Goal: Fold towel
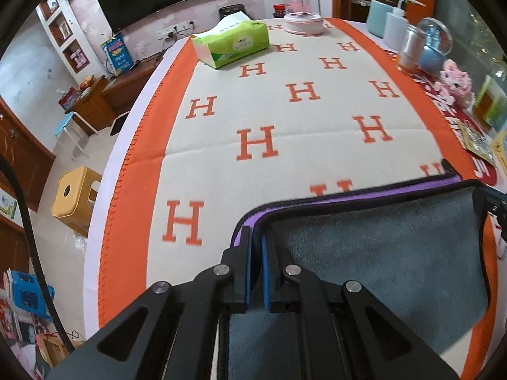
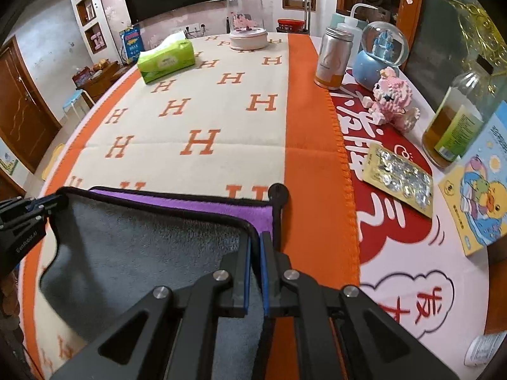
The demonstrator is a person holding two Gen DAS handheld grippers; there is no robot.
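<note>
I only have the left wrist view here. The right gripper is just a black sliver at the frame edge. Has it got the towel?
Observer: Yes. The right gripper is shut on the right corner of the grey-and-purple plush towel with black trim.
Operator: How does the grey layer hang under my own gripper?
Observer: Below the left gripper, its side edge droops down to the orange-and-cream H-patterned blanket.
Operator: Any clutter at the near right?
Observer: A small white container lies on the red-and-white printed mat, apart from the towel.
</note>
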